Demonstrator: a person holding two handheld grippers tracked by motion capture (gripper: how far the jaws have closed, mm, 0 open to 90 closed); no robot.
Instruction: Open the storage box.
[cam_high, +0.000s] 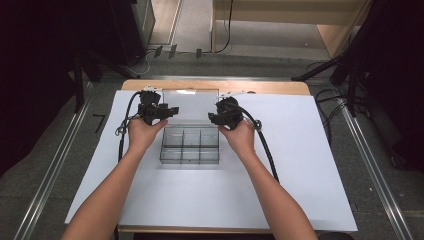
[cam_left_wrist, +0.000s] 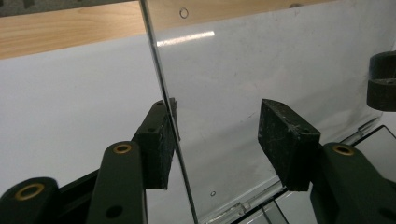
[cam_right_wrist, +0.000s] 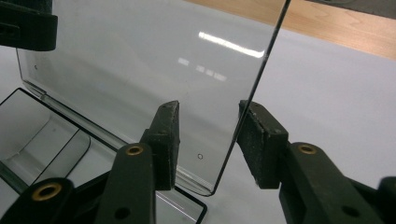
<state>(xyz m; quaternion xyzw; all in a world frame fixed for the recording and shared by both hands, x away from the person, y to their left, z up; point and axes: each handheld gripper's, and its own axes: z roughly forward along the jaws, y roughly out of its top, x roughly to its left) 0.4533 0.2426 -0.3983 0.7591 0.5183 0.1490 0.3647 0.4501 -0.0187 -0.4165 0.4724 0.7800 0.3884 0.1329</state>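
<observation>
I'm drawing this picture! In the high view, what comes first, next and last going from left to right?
Left tool → clear box with compartments → right tool. The box's open lid spans the gap between both tools, so it gets no place of its own.

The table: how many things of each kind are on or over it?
Clear box with open lid: 1
White sheet: 1
Grippers, left gripper and right gripper: 2
Total: 4
</observation>
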